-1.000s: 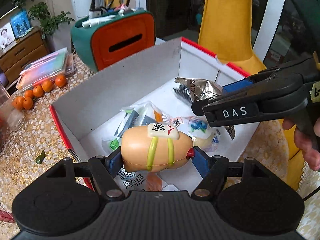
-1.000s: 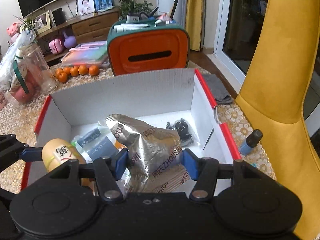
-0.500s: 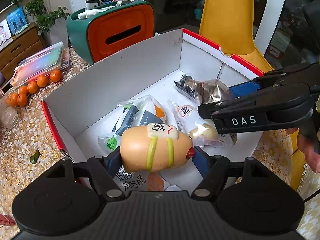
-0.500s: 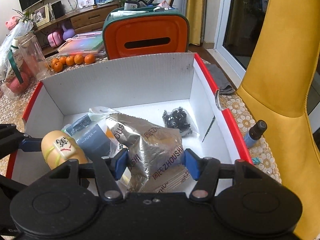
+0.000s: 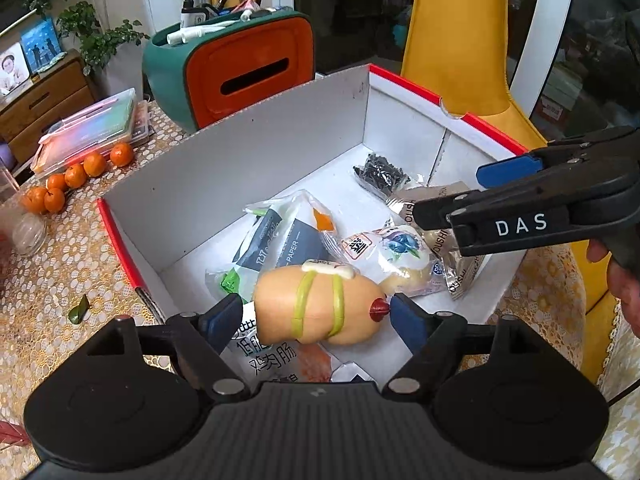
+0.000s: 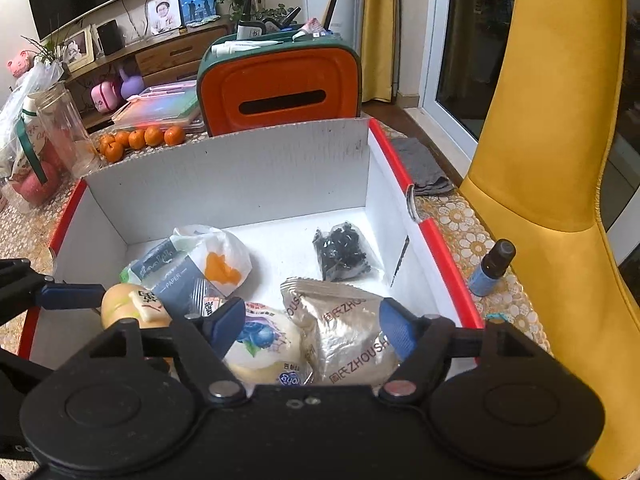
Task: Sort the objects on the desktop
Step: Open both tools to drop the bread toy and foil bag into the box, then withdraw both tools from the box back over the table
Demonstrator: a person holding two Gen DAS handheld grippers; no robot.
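A peach-coloured squishy toy (image 5: 316,304) with green bands and a red tip lies between the fingers of my left gripper (image 5: 312,312). Those jaws are opening, with a small gap at the left pad. The toy rests on packets inside the white, red-rimmed box (image 5: 240,168). My right gripper (image 6: 312,324) hangs over the box's near right part, its jaws opening too. The silver snack packet (image 6: 344,332) lies on the box floor between its fingers, not pinched. In the left wrist view the right gripper (image 5: 468,196) reaches in from the right. The toy (image 6: 128,308) shows at the lower left.
The box (image 6: 240,168) also holds a tissue pack (image 5: 280,240), a blueberry bun packet (image 5: 400,248) and a bag of black bits (image 5: 380,172). Behind it stands an orange and green bin (image 6: 280,80). Tangerines (image 6: 140,138) lie at the left, a small bottle (image 6: 490,268) and a yellow chair (image 6: 552,160) at the right.
Both pairs of jaws have widened. The silver packet has slipped out of the right gripper's grip onto the box floor. The toy has come loose from the left pads and sits lower.
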